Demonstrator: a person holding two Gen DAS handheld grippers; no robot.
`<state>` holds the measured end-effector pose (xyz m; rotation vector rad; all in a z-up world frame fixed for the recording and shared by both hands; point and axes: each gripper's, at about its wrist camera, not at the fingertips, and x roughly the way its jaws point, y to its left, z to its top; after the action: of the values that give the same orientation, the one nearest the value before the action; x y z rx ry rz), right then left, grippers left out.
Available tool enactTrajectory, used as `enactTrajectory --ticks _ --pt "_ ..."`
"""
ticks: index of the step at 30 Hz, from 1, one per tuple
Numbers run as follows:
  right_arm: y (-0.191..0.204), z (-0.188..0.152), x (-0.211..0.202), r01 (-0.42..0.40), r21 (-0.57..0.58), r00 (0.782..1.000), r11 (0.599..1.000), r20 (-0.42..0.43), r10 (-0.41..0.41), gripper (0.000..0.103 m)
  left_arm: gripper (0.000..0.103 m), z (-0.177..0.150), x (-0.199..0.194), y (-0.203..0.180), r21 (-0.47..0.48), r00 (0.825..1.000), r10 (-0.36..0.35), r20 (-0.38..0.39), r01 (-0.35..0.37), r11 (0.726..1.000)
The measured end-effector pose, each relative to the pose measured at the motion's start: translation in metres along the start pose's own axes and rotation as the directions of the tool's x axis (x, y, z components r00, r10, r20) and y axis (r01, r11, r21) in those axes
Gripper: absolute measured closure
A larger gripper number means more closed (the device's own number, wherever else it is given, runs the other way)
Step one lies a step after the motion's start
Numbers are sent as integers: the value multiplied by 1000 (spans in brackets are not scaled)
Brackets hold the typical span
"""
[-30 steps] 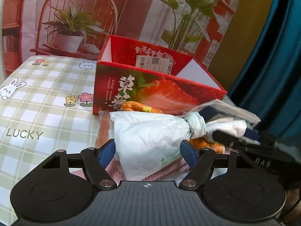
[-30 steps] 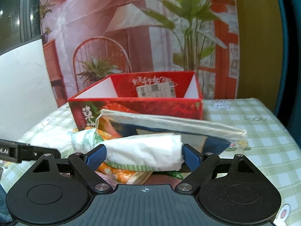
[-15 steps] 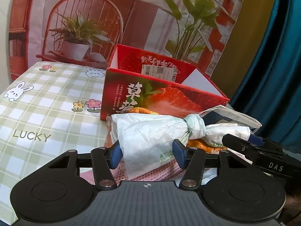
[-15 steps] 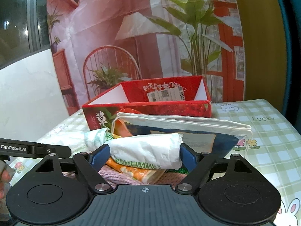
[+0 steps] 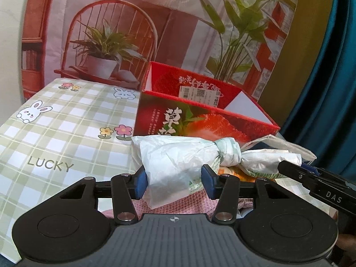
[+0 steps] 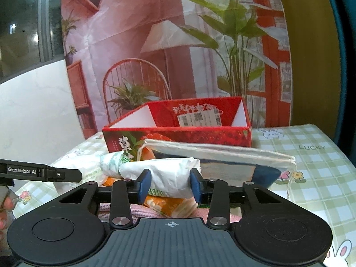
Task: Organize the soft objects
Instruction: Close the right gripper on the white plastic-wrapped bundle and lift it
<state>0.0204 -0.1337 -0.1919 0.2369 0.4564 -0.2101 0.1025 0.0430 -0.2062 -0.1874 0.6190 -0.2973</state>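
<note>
Both tools pinch the knotted white bag (image 5: pixel 178 162): left tool (image 5: pixel 174 181) its wide end, right tool (image 6: pixel 170 185) its tail. Its long axis lies crosswise before the red box (image 5: pixel 200 120).

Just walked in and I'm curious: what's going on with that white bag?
A person holds a knotted white plastic bag with both handheld grippers: the left gripper clamps one end, the right gripper the other. It hangs above a pile of soft cloths, in front of the open red box, not yet inside.
</note>
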Motion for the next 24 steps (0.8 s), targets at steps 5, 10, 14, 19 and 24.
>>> enactTrajectory --ticks 5,10,14,19,24 --pt "4 7 -6 -18 -19 999 1000 26 18 77 56 4 -9 -1 4 999 -16 50 16 1000" --pt "6 11 -9 -33 -27 999 999 36 34 80 79 4 -7 4 -13 999 -12 34 13 1000" --pt "3 8 -8 -27 -3 999 1000 19 27 82 85 1 -6 10 -42 999 -33 31 34 999" --pt "4 8 -9 -39 -6 999 999 21 39 85 89 4 -14 4 -6 997 -28 77 29 1000" --pt "10 20 -18 -62 -41 996 997 61 64 87 89 14 -29 -3 38 989 -23 143 18 999"
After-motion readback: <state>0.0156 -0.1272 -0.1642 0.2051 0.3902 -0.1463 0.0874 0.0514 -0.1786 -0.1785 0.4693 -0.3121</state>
